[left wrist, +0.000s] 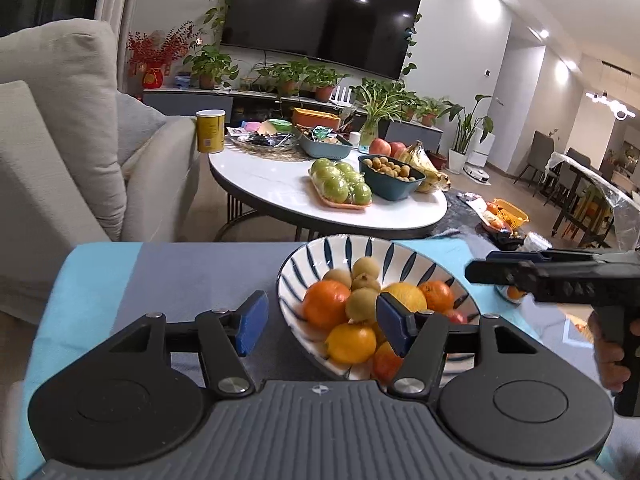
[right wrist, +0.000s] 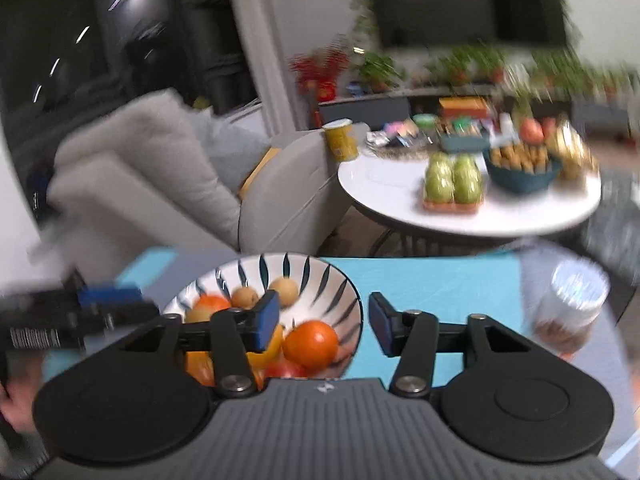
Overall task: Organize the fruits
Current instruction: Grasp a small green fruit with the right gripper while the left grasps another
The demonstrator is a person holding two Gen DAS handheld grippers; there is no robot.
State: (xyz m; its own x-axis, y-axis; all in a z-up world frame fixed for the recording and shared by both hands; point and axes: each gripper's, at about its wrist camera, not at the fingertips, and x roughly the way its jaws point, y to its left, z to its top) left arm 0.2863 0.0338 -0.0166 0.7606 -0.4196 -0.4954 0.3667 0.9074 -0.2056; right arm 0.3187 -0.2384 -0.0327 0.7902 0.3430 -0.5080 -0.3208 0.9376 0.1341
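A white bowl with dark blue stripes (left wrist: 360,248) stands on the blue and grey tablecloth (left wrist: 180,272). It holds oranges (left wrist: 326,308), yellow citrus (left wrist: 352,342), small tan round fruits (left wrist: 362,304) and a red fruit low at the near side. My left gripper (left wrist: 322,326) is open over the bowl's near left rim, nothing pressed between its blue pads. In the blurred right wrist view, my right gripper (right wrist: 324,326) is open above the same bowl (right wrist: 320,276), and an orange (right wrist: 311,344) in the bowl shows through the gap. Each gripper enters the other's view from the side.
A white-lidded cup (right wrist: 572,304) stands on the cloth to the right of the bowl. Beyond is a round white table (left wrist: 280,196) with green apples (left wrist: 340,186), a dark bowl of small fruit (left wrist: 390,176) and bananas. A grey sofa (left wrist: 60,140) is on the left.
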